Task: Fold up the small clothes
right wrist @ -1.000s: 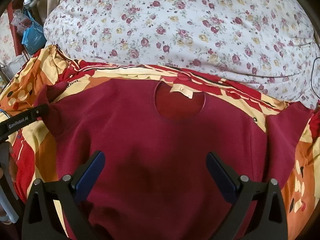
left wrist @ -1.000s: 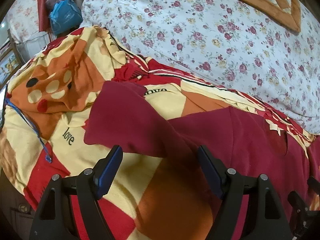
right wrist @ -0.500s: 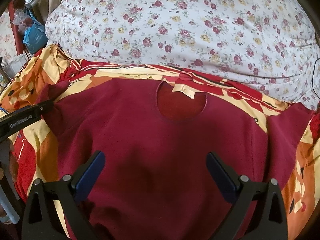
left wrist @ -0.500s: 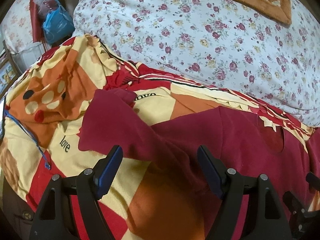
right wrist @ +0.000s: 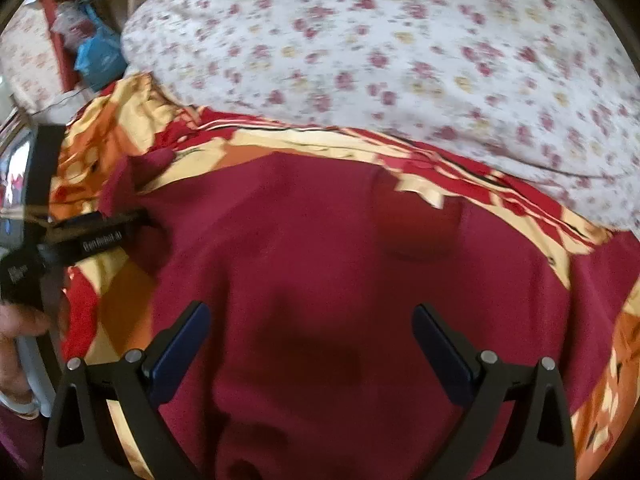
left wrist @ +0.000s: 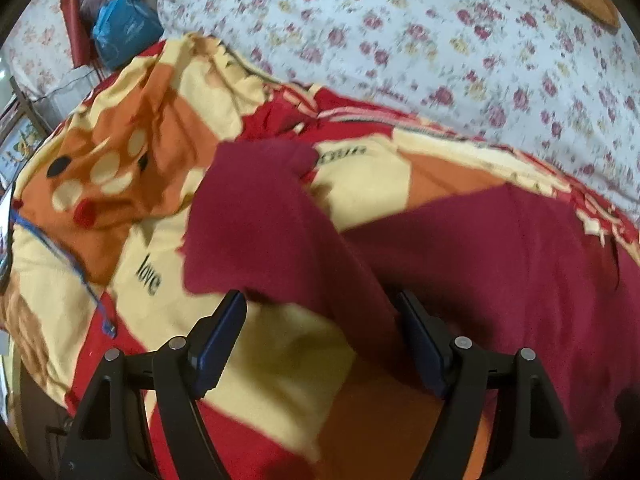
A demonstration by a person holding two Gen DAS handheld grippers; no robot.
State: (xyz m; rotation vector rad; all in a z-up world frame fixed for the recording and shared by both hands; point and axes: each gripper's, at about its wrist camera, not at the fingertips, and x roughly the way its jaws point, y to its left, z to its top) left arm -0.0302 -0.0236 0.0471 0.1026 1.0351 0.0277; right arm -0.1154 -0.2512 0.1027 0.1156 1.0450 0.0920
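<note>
A dark red sweater [right wrist: 320, 264] lies spread flat on a red, orange and yellow blanket [right wrist: 120, 292], its neck opening [right wrist: 416, 228] towards the far side. Its left sleeve [left wrist: 256, 216] stretches out over the blanket [left wrist: 280, 360] in the left wrist view. My left gripper [left wrist: 320, 316] is open and empty, just above the sleeve near the armpit. It also shows at the left of the right wrist view [right wrist: 100, 236]. My right gripper [right wrist: 312, 328] is open and empty over the sweater's chest.
A white quilt with small red flowers [right wrist: 400, 48] is heaped behind the blanket. A blue plastic bag [left wrist: 120, 32] sits at the far left. A blue cord [left wrist: 60, 256] lies on the blanket's left edge.
Both views have shifted and blurred with motion. The left gripper has moved closer to the sleeve; the right view has swung rightwards over the chest. Both grippers stay open.
</note>
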